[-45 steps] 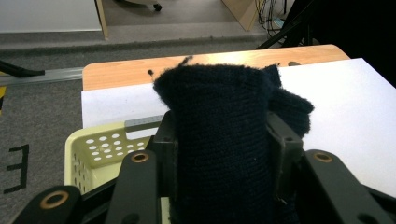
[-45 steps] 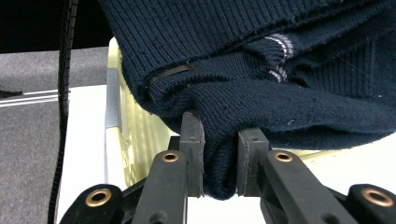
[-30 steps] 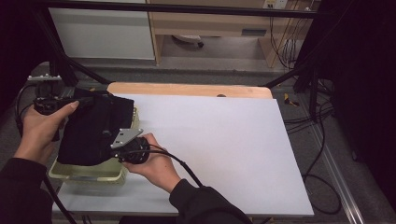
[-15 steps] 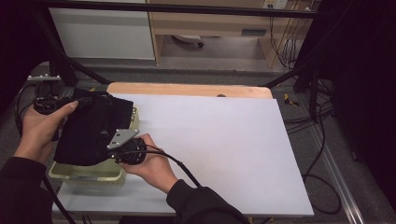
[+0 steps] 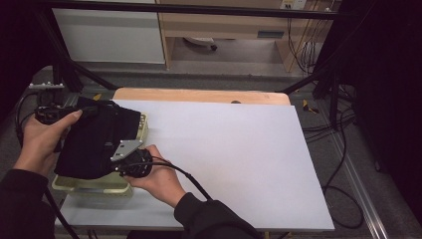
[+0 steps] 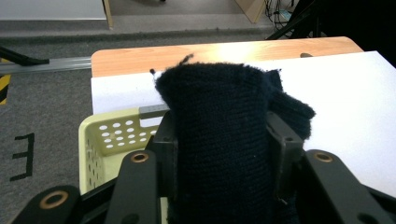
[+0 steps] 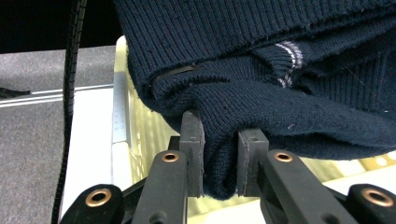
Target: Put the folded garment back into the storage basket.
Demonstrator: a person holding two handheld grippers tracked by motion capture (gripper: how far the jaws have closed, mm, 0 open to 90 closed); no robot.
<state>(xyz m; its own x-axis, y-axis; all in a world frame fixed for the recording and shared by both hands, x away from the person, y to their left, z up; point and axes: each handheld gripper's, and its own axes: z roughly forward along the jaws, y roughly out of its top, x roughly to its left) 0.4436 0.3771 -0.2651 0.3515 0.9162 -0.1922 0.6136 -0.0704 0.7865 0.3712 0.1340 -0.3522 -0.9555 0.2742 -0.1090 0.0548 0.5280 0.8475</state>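
Both grippers pinch the same dark knit sweater (image 5: 97, 142), which hangs over a pale yellow perforated basket (image 5: 89, 183) at the left end of the white table (image 5: 229, 154). Seen from above, the left gripper (image 5: 87, 112) holds the garment's far edge while the right gripper (image 5: 117, 167) holds its near edge, each in one hand. Along the left gripper (image 6: 219, 154), the jaws stand fairly wide with a thick roll of knit filling the gap and touching both. Along the right gripper (image 7: 219, 158), the jaws are much closer, squeezing a thinner fold of the sweater (image 7: 280, 93) above the basket (image 7: 140, 140) rim.
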